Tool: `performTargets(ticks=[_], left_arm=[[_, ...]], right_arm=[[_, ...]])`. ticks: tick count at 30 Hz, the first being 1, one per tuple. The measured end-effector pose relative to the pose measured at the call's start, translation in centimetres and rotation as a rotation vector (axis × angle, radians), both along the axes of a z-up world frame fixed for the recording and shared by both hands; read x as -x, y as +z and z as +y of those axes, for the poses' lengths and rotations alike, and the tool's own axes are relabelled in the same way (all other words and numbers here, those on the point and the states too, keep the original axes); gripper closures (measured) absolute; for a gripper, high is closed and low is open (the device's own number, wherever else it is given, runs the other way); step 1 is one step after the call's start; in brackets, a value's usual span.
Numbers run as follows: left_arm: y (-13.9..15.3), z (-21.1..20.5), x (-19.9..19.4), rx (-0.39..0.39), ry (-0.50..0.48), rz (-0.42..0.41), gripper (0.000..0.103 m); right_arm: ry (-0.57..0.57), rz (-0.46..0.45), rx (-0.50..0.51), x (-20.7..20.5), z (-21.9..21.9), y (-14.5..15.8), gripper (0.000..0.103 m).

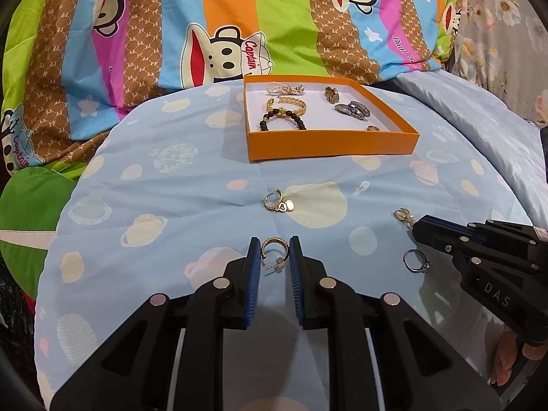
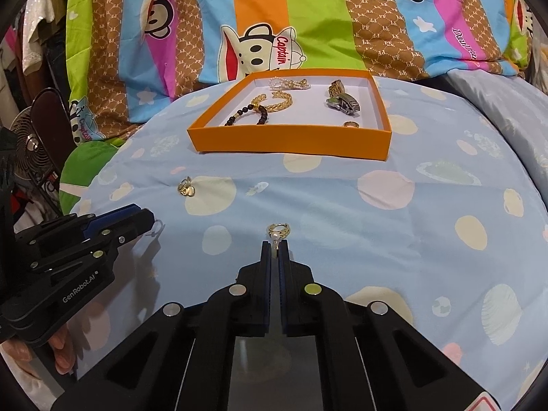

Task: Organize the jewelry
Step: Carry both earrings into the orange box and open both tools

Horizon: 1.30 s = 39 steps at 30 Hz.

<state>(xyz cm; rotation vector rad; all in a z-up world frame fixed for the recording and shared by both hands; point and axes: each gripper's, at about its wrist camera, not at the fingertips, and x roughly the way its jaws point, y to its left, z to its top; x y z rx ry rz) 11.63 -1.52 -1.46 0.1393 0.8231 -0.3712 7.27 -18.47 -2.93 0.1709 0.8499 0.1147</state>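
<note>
Jewelry lies spread over a pale blue bedspread [image 1: 171, 205] printed with planets, and part of it already sits in an orange box [image 1: 328, 144] with a white floor. Inside the box are a dark bead bracelet [image 1: 281, 120], a gold chain bracelet [image 1: 286, 104], a pearl piece [image 1: 284, 88], a watch [image 1: 352, 109] and a small ring [image 1: 372, 128]. The left gripper [image 1: 275, 253] has its blue-padded jaws pressed against both sides of a gold hoop earring [image 1: 274, 248] resting on the cloth. The right gripper [image 2: 275, 250] has its jaws drawn together on the pearl drop of a gold pearl earring [image 2: 277, 231], whose hoop pokes out past the tips. Loose on the cloth remain a gold charm earring [image 1: 277, 202] nearer the box and a silver ring [image 1: 415, 262] just beside the right gripper. Behind everything hangs a striped cartoon-monkey quilt [image 1: 239, 17]
</note>
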Motion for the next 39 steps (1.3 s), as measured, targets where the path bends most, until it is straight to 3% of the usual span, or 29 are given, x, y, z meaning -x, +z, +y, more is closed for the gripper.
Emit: performTargets(ticks=[9,19,24,31,39], left_arm=[[0.3,0.1,0.2,0.01,0.002,-0.005,0.087],[3.0,1.5,-0.3,0.062,-0.015,0.009,0.087],[5.8,1.0,-2.9,0.07,-0.04,-0.018,0.087],[8.7,-3.0,-9.6,0.096,-0.075,-0.046,0.087],[6.1,-7.9,-16.1,0.153,-0.115,0.042,0.087]], right_arm=[[-0.018,-0.061,0.015,0.9,-0.2,1.0,0.1],[-0.031,-0.121,0.004,1.2,-2.6,5.3,0.1],[-0.036,-0.127,0.021,-1.8,-4.0,7.2,0.1],[-0.033,-0.13,0.011,-8.7,-5.1,8.3,0.1],[-0.025,-0.056,-0.071,-15.1,-5.7,5.1,0.1]])
